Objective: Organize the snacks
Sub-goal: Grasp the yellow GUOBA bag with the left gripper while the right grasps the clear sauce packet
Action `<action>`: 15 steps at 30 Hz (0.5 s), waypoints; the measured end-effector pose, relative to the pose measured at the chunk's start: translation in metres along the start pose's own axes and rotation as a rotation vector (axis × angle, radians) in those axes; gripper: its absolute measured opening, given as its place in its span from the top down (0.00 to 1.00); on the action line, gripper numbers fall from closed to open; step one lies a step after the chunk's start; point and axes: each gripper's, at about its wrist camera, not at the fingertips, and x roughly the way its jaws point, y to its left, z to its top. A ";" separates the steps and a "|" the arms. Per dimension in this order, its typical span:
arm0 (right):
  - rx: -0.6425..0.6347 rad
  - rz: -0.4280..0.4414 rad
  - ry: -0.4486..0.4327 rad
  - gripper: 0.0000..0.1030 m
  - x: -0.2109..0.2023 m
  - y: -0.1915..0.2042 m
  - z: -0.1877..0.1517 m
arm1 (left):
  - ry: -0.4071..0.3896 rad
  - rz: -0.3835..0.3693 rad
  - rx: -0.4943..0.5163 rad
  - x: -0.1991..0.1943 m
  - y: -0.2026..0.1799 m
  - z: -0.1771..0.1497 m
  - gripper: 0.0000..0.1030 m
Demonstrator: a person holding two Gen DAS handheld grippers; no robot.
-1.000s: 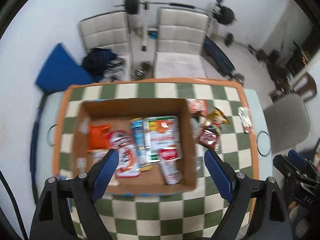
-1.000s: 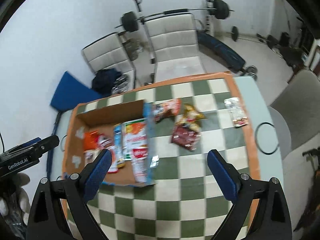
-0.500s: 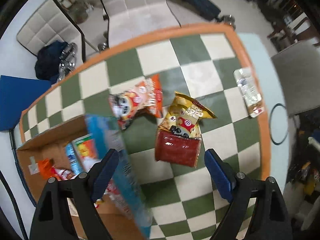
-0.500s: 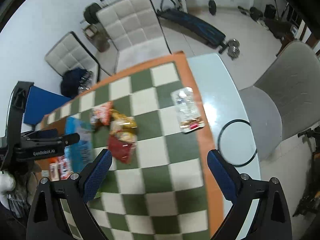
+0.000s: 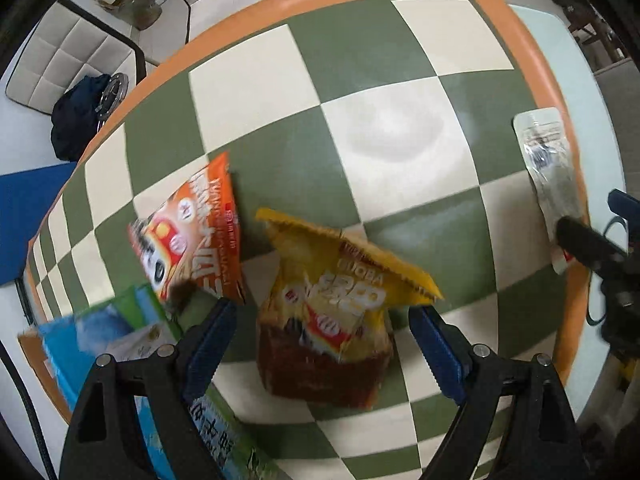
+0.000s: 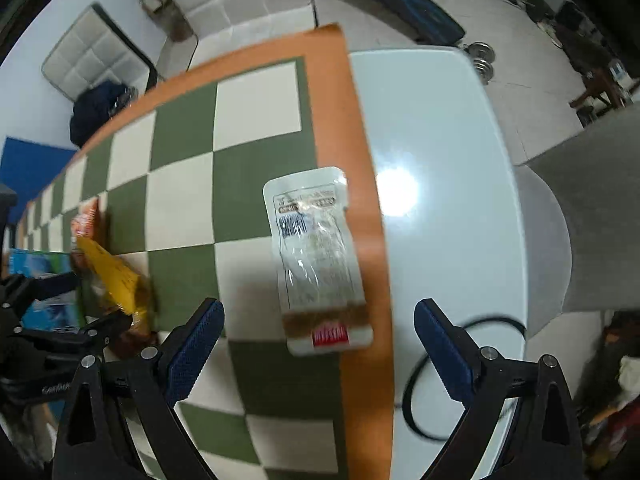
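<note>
"GUOBA" upside down on the yellow snack bag [image 5: 340,296].

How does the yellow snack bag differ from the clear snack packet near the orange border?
The yellow snack bag is opaque and crumpled, while the clear snack packet is see-through and lies flat. The yellow bag rests partly on a dark red packet; the clear packet lies alone, across the mat's orange border. The yellow bag sits under the left tool, the clear packet under the right tool. Both lie unheld on the checkered mat.
</note>
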 end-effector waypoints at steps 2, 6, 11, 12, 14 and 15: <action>-0.029 -0.025 0.019 0.07 0.012 0.006 0.007 | -0.009 0.018 0.009 0.002 -0.005 0.003 0.17; -0.058 -0.088 0.054 0.25 0.030 0.013 0.014 | 0.009 0.018 0.015 0.011 -0.012 0.005 0.53; -0.075 -0.121 0.033 0.44 0.033 0.015 0.011 | -0.003 0.012 -0.023 0.012 -0.015 0.001 0.58; -0.080 -0.130 0.032 0.44 0.034 0.016 0.010 | -0.002 0.009 -0.033 0.012 -0.015 0.001 0.58; -0.092 -0.134 0.018 0.45 0.034 0.018 0.008 | -0.003 -0.004 -0.057 0.010 -0.014 0.000 0.61; -0.102 -0.140 0.010 0.45 0.034 0.019 0.006 | -0.005 -0.009 -0.068 0.008 -0.014 -0.001 0.62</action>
